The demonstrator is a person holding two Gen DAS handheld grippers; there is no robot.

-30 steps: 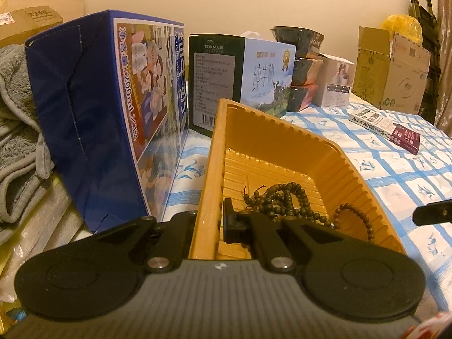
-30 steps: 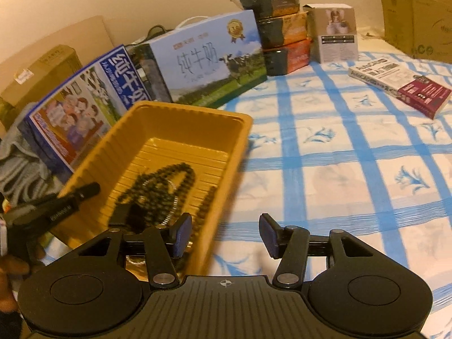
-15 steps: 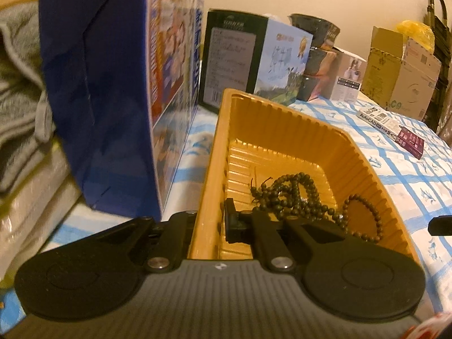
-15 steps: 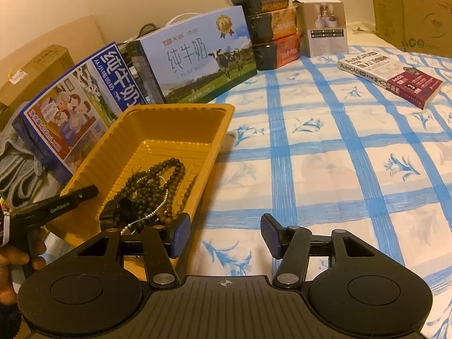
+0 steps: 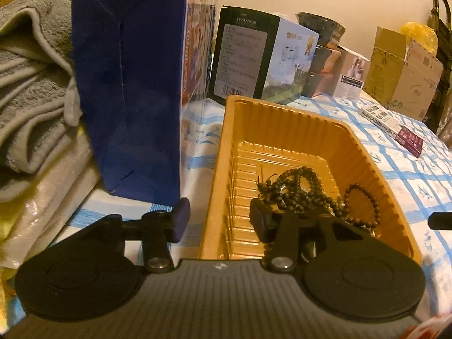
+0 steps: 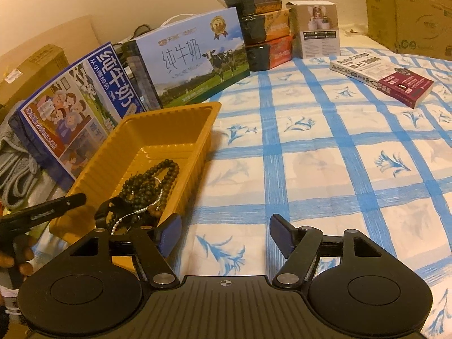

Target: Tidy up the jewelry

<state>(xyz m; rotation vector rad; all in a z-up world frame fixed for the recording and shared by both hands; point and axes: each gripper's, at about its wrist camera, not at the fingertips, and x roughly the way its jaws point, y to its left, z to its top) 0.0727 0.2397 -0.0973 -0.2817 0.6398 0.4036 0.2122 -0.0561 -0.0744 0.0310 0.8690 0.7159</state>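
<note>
An orange ribbed plastic tray (image 5: 282,124) sits on the blue-checked cloth; it also shows in the right wrist view (image 6: 169,130). Dark wooden bead strands (image 5: 299,189) lie heaped in its near end, and a thin silver bead chain (image 6: 141,212) lies among the beads (image 6: 149,180) in the right wrist view. My left gripper (image 5: 219,221) is open, its jaws straddling the tray's near left wall, one finger outside and one inside. My right gripper (image 6: 223,234) is open and empty over the cloth, just right of the tray.
A blue milk carton box (image 5: 135,84) stands close to the tray's left. A green-and-white milk box (image 6: 192,56), stacked food bowls (image 6: 262,25) and a small white box (image 6: 319,28) line the back. A book (image 6: 387,79) lies at the right. Grey towels (image 5: 31,79) are piled at the left.
My left gripper was shut on the tray's near left wall and has now opened. The right gripper has drawn back, staying open.
</note>
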